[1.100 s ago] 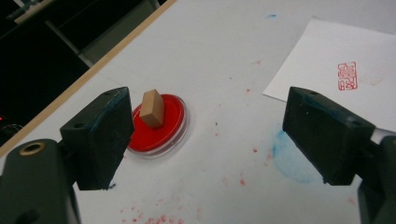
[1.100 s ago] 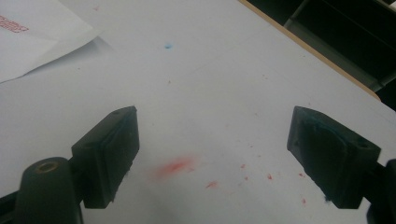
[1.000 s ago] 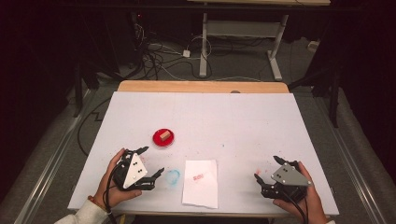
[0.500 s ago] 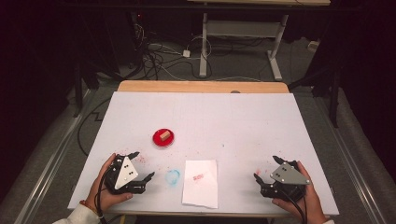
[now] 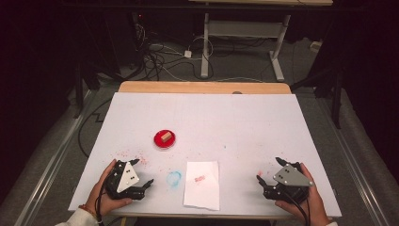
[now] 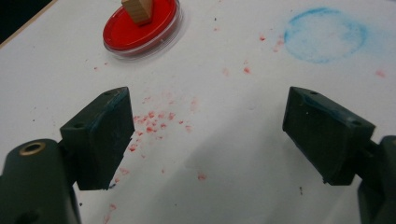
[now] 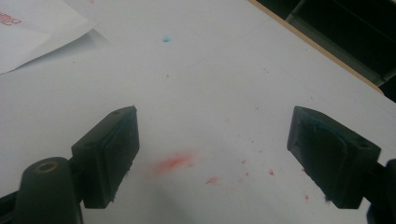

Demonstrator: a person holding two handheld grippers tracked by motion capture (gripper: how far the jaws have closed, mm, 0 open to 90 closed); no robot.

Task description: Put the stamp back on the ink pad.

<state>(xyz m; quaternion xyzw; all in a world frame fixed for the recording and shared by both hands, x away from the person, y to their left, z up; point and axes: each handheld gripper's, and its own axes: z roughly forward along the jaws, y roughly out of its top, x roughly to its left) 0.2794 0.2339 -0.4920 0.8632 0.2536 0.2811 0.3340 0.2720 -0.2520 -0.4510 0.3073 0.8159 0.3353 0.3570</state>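
A red dish with a small wooden block on it sits left of the table's middle. A white sheet of paper bearing a small red stamp mark lies near the front edge. My left gripper rests at the front left, held in a hand, open and with nothing between its jaws. At the front right, my right gripper is open too, its jaws wide apart over bare table.
A blue ink ring marks the white table between the left gripper and the paper. Red ink specks dot the surface. Beyond the table's wooden far edge are cables and desk legs on the floor.
My left gripper has drawn back toward the front left edge, away from the blue ring. The right gripper has barely moved.
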